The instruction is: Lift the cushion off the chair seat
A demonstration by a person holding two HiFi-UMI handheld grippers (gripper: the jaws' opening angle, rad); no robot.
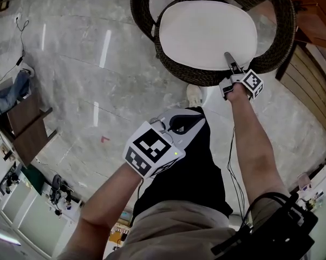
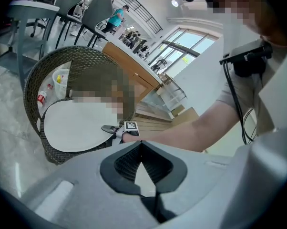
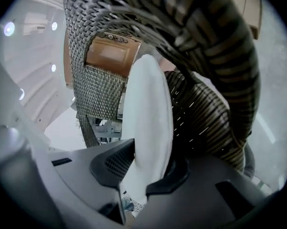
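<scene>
Where the wicker chair (image 1: 174,72) stands on the marble floor (image 1: 98,64), I log one white cushion (image 1: 206,34), oval, lying flat on the seat inside the woven rim. Right gripper (image 1: 228,57): reached over the chair's near edge, jaws closed partway onto the cushion's near rim, one of the pads (image 3: 112,163) on each face of it, both pressing the fabric. Left gripper (image 1: 179,124): held well apart from the chair, above a dark trouser leg (image 1: 195,172), jaws brought together tip to tip, nothing between them. Cushion not yet raised off the seat.
</scene>
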